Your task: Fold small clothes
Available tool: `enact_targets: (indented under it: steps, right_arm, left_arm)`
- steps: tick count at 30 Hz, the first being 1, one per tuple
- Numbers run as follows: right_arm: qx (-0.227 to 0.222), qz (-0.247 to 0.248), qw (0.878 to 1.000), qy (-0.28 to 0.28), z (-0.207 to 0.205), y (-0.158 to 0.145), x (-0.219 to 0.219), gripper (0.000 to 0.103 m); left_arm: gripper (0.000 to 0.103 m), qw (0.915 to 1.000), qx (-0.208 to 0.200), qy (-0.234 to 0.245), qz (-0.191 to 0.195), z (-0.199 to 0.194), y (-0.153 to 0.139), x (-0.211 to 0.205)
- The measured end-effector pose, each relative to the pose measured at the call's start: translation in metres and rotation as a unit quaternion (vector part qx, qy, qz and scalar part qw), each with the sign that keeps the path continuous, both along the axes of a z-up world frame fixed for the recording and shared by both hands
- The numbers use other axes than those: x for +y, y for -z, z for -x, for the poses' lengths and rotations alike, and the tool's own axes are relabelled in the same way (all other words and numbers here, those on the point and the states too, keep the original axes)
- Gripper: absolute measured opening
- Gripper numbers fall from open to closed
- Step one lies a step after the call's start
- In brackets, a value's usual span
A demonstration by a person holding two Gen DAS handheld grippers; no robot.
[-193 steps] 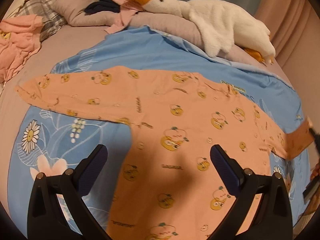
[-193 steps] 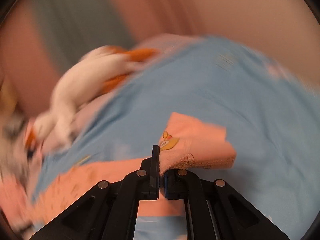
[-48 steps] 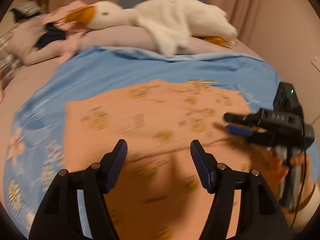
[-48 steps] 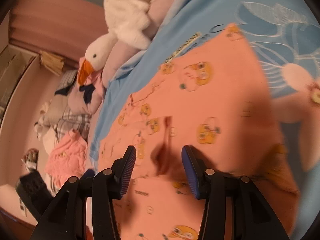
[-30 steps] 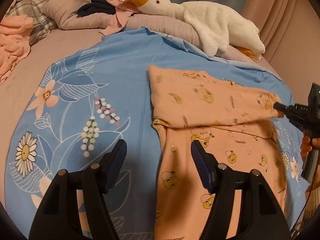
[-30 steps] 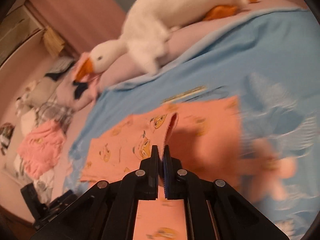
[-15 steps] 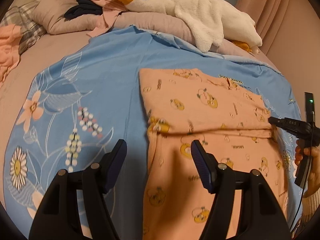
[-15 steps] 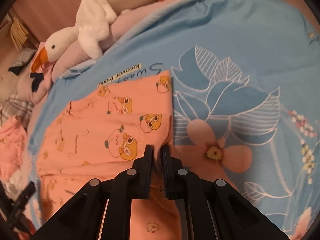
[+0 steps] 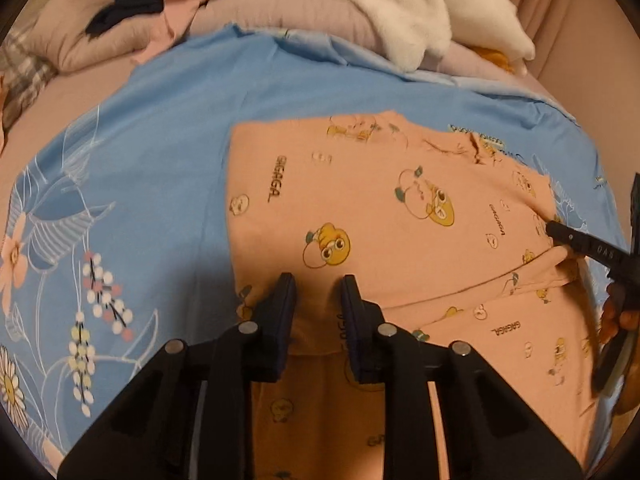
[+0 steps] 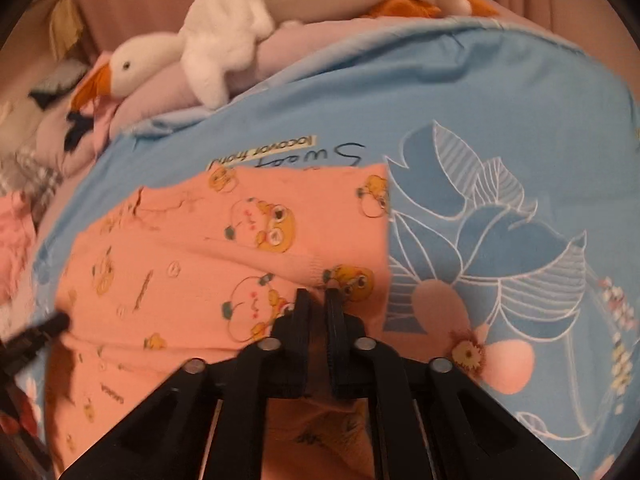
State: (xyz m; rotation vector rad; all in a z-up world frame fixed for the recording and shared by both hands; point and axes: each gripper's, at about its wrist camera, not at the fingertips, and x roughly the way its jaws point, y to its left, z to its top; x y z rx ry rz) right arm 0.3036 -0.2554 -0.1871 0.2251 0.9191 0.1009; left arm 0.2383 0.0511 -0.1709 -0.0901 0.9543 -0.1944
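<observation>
The orange garment (image 9: 384, 216) lies on the blue bedsheet (image 9: 160, 128), sleeves folded in. The left hand-held gripper (image 9: 318, 312) is half-closed around its folded edge, and the right hand-held gripper (image 10: 316, 300) nearly closed on the opposite edge, probably to fold it.

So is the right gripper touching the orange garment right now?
Touching. In the left wrist view the right gripper tip presses into the orange garment at the folded sleeve edge, fabric puckering around it.

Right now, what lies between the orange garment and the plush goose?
In the right wrist view, only blue floral sheet and a mauve pillow separate orange garment from goose.
</observation>
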Motion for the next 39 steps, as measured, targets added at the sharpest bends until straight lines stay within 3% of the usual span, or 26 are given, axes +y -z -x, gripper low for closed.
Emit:
enact_targets:
  steps: [4,10,13,17,20,21,23,24,25,31,39]
  right_arm:
    - [0.009,0.006,1.000,0.002,0.001,-0.010,-0.002,0.002]
    - [-0.032,0.006,0.999,-0.038,0.038,-0.028,0.014,0.002]
    - [0.007,0.042,0.998,-0.042,0.035,-0.008,0.020,0.002]
    - [0.012,0.018,0.999,-0.033,0.043,-0.006,0.017,0.002]
    - [0.010,0.014,0.999,-0.035,0.059,-0.015,0.016,0.004]
    - [0.008,0.013,0.999,-0.038,0.067,-0.017,0.015,0.007]
    - [0.004,0.004,0.999,-0.043,0.081,-0.021,0.010,0.023]
    - [0.002,-0.003,0.999,-0.043,0.090,-0.024,0.007,0.041]
    - [-0.001,-0.009,0.999,-0.041,0.100,-0.025,0.003,0.053]
    - [0.010,-0.047,0.998,-0.028,0.149,-0.025,-0.027,0.054]
    - [0.049,-0.103,0.993,-0.018,0.198,-0.011,-0.051,0.054]
  left_arm:
    - [0.022,1.0000,0.006,-0.004,-0.002,0.002,-0.005,0.000]
    - [0.023,0.9998,-0.010,0.007,-0.017,0.020,-0.014,-0.002]
    - [0.023,0.9990,0.005,0.017,-0.041,0.023,-0.001,-0.005]
    - [0.023,0.9988,0.006,0.019,-0.044,0.030,-0.002,-0.005]
    - [0.025,0.9995,0.012,0.011,-0.026,0.046,-0.007,0.004]
    - [0.031,0.9997,0.011,0.009,-0.019,0.053,-0.009,0.007]
    - [0.054,0.9999,0.012,0.000,0.001,0.068,-0.015,0.017]
    - [0.064,0.9999,0.009,-0.009,0.012,0.078,-0.018,0.024]
    - [0.065,0.9996,0.005,-0.018,0.021,0.088,-0.021,0.031]
    - [0.065,0.9948,0.028,-0.039,0.090,0.136,-0.027,0.060]
    - [0.065,0.9794,0.075,-0.026,0.185,0.184,-0.009,0.064]
